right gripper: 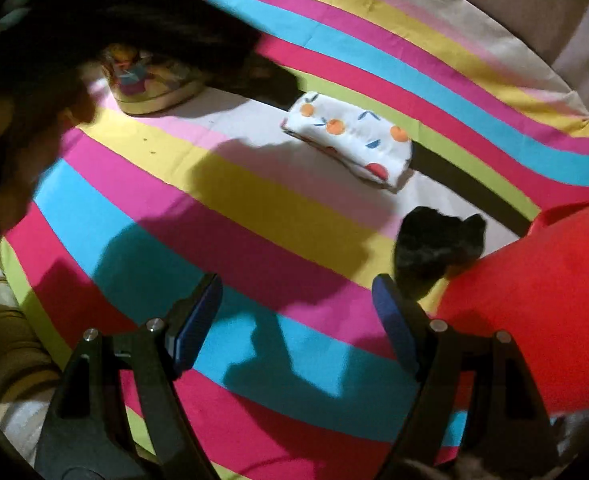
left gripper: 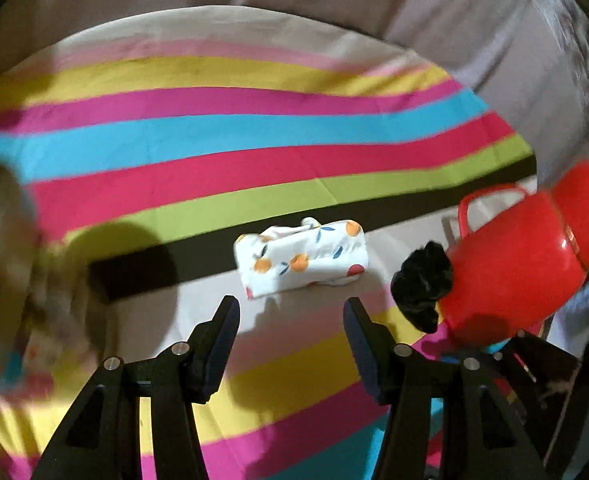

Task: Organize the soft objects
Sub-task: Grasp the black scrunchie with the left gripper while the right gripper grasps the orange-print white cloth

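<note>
A hard, bright light is thrown onto the striped sheet (left gripper: 254, 128), while the corners of both views are left black by the fisheye rim. Sharp dark shadows are cast across the stripes in the right wrist view. Stripes are bent into curves by lens distortion. Motion blur is seen at the left and upper right edges of the left wrist view. Small glare spots are carried by the red plastic container (left gripper: 526, 248).

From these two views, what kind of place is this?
Probably a bed or a cloth-covered surface at home: a striped sheet carries a folded fruit-print cloth, a black fabric piece and a red plastic jug.
</note>
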Motion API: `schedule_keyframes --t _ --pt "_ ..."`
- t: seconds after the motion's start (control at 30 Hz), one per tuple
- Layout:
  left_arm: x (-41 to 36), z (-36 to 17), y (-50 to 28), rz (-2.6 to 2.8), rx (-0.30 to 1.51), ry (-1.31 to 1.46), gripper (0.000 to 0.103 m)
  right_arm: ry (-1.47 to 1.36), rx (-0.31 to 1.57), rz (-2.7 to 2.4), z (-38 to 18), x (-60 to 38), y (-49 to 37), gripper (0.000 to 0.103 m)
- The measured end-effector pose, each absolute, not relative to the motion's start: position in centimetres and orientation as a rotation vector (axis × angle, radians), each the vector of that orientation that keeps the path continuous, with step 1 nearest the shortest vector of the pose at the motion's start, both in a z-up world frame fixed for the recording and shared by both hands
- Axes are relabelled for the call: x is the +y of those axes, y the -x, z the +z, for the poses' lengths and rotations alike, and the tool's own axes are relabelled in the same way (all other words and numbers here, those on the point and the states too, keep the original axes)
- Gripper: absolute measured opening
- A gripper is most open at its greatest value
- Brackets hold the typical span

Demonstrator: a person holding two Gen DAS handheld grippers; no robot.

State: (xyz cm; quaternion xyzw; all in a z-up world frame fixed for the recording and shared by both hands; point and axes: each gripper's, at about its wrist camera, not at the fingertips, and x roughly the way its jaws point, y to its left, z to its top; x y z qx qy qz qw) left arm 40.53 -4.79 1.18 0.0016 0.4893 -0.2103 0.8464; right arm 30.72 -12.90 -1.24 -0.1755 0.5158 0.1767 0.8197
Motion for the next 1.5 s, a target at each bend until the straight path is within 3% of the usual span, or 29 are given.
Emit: schedule_keyframes --t 0.3,0.6,0.7,0.77,1.17,1.3,1.5 --pt "-13.8 -0.6 -41.6 -0.809 1.121 -0.15 0.055 0.295 1.089 0.38 -0.8 -14.7 -27.1 0.08" --pt "-19.1 -3.2 -42.4 -0.852 1.158 -0.301 0.055 0.306 1.102 0.404 -1.1 -15.1 -25.6 0.08" --pt "-19.4 -4.4 -42.7 -0.826 1.196 -0.293 0.028 0.306 1.099 0.412 -1.0 -15.0 -25.4 0.08" --pt "-19.1 -4.3 -42.4 -0.825 1.184 -0.281 0.02 0.304 1.1 0.42 -0.9 -14.9 -25.4 0.08" --pt "-6.0 1.2 -35.5 -0.58 1.063 -0.027 0.016 0.254 1.092 0.389 0.4 -16.3 -26.6 0.08" --pt "-1.0 2.2 -32.3 -0.414 1.029 0.08 0.016 0.296 1.048 0.364 1.0 -15.5 -28.5 0.085" --pt "4.4 2.4 -28.3 -0.267 0.993 0.207 0.016 0.364 1.017 0.393 1.1 -13.3 -34.7 0.086"
